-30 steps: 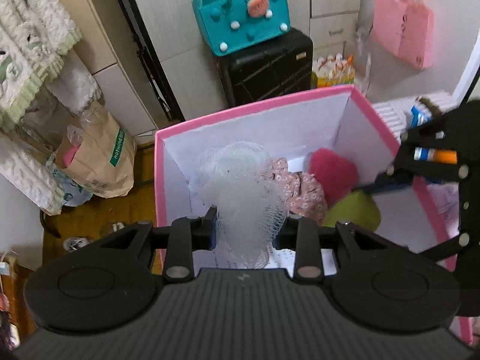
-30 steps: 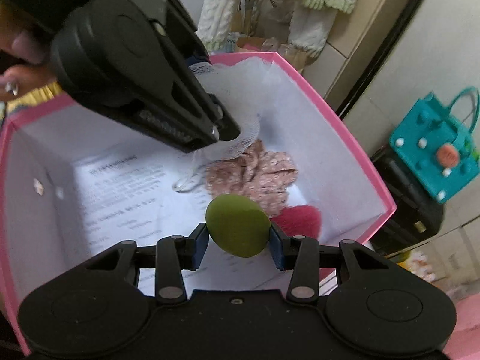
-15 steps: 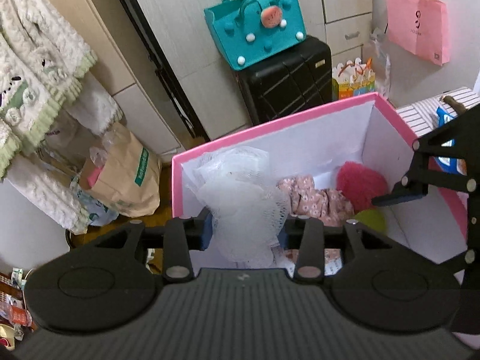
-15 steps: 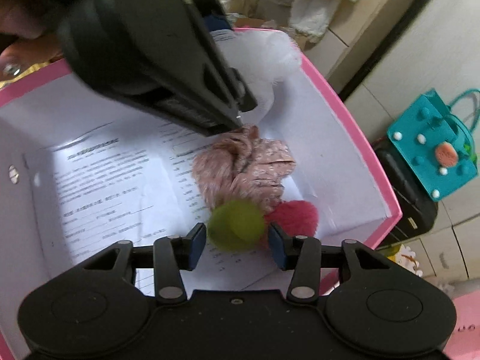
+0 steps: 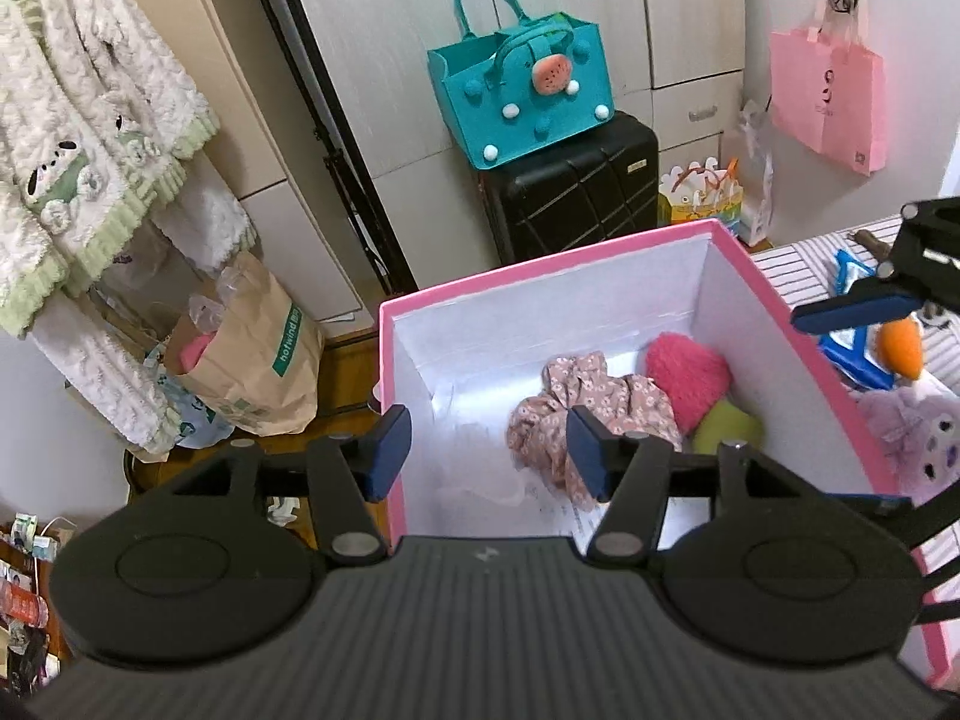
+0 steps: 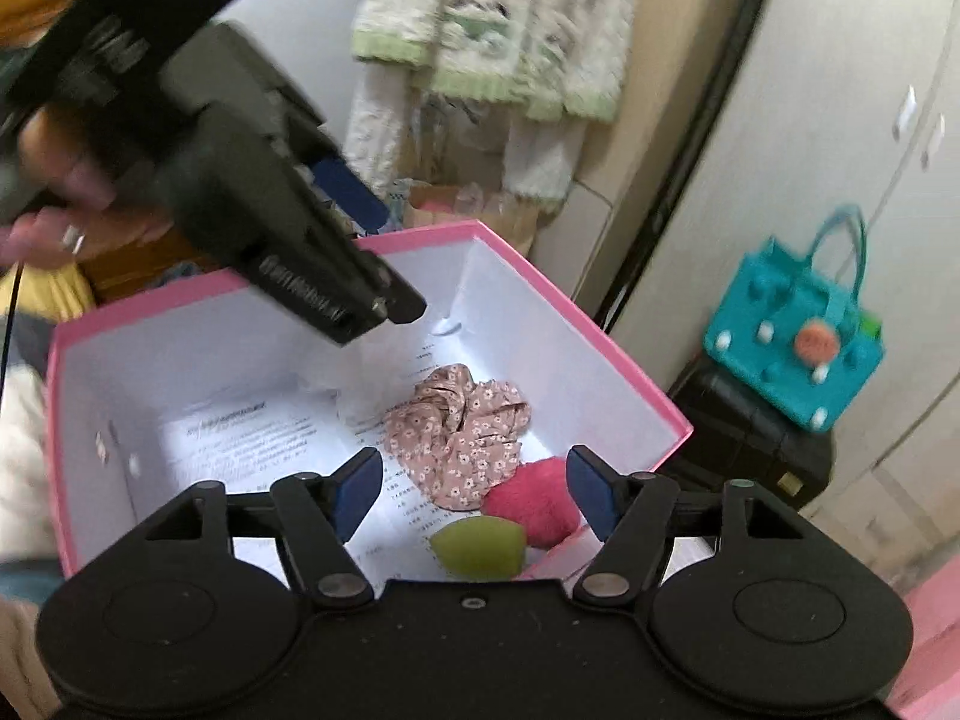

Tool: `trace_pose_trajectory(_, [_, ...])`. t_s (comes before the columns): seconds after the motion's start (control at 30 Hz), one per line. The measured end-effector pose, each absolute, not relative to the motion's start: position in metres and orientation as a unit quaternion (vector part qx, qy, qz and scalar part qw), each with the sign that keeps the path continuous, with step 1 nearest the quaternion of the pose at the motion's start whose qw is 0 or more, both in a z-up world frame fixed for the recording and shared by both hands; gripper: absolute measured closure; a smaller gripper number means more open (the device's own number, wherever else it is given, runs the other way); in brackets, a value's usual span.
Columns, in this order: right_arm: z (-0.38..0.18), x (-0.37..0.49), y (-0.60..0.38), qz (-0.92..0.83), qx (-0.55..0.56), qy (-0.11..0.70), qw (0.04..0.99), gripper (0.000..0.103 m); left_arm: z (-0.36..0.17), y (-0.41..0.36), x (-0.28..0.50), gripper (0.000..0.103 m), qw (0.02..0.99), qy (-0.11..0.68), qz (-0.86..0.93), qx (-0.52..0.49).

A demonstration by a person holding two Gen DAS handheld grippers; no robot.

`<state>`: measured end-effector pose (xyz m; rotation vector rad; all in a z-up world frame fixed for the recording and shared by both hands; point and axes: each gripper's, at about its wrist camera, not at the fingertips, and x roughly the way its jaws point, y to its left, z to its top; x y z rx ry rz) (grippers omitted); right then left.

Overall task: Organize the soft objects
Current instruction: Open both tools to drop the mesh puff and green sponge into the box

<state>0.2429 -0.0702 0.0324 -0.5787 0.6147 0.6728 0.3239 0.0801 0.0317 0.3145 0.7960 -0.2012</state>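
A pink box (image 5: 540, 277) with white walls holds a floral scrunchie (image 5: 579, 405), a pink fluffy pouf (image 5: 690, 375) and a green sponge (image 5: 729, 429). A white mesh ball (image 5: 480, 477) lies blurred by the box's near wall. My left gripper (image 5: 489, 450) hovers over the box's left corner, its jaws opening with nothing pressed between them. My right gripper (image 6: 474, 489) hangs above the sponge (image 6: 480, 546) and the pouf (image 6: 534, 504), jaws opening and holding nothing. The scrunchie (image 6: 462, 426) sits mid-box. A hand carries the left gripper's fingers (image 6: 360, 282) over the far rim (image 6: 528, 267).
A teal felt bag (image 5: 522, 96) stands on a black suitcase (image 5: 570, 192) behind the box. A pink bag (image 5: 828, 99) hangs on the wall, a brown paper bag (image 5: 252, 354) sits on the floor, fleece garments (image 5: 90, 150) hang left. Plush toys (image 5: 900, 420) lie at right.
Both grippers opened and rose. The white mesh ball fell from the left jaws into the box, and the green sponge dropped from the right jaws beside the pink pouf.
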Motion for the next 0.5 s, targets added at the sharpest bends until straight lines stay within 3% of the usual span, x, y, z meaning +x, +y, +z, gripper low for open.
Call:
trace_pose_trajectory(0.1, [0.041, 0.232, -0.073, 0.315, -0.266, 0.289, 0.864, 0.025, 0.040, 0.081, 0.311, 0.040, 0.904, 0.382, -0.104, 0.158])
trace_pose_trajectory(0.5, [0.074, 0.214, -0.115, 0.307, -0.056, 0.354, 0.881, 0.024, 0.080, 0.097, 0.251, 0.036, 0.903, 0.381, -0.145, 0.132])
